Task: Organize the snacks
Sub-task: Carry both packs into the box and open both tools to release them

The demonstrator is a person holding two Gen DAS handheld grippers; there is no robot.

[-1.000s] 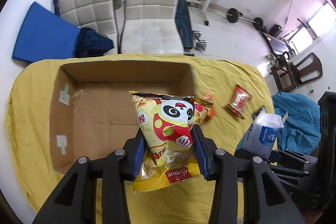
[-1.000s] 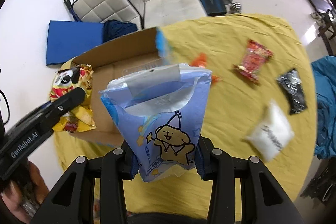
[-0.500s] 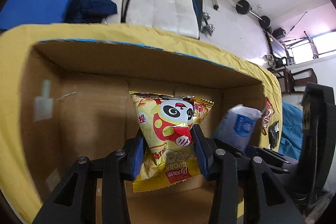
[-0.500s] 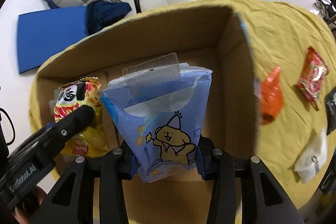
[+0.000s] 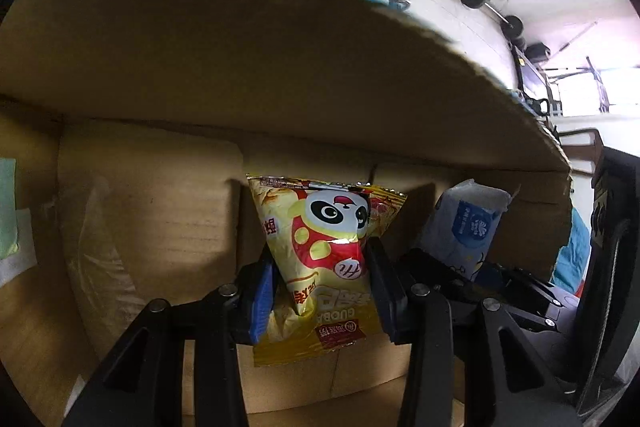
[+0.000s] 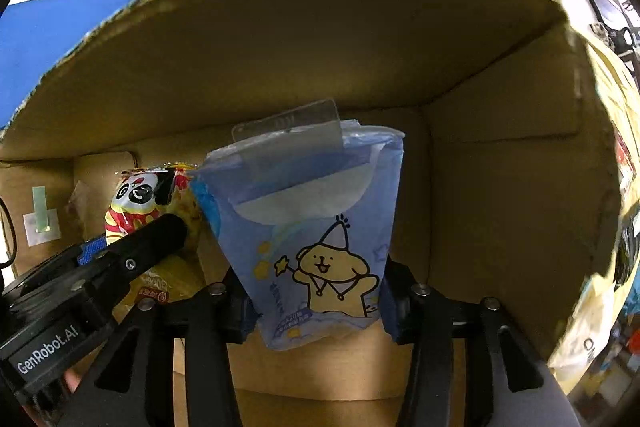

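A second ago both claws hung above the yellow counter with the cardboard box (image 5: 280,67) seen from overhead; now its brown walls fill both views, so the two packets have been carried down inside it together. That puts this delivery near its end: I judge that only the release is left. The left claw (image 5: 322,283) is closed on the yellow panda snack bag (image 5: 324,239), pinching it at its waist so the bag stands upright, low over the box floor. The right claw (image 6: 316,291) is closed the same way on the blue bear packet (image 6: 312,227), held upright just beside the panda bag, toward the box's right-hand corner. Both claws point forward and slightly down at the far wall. Whether either packet touches the floor yet cannot be told.
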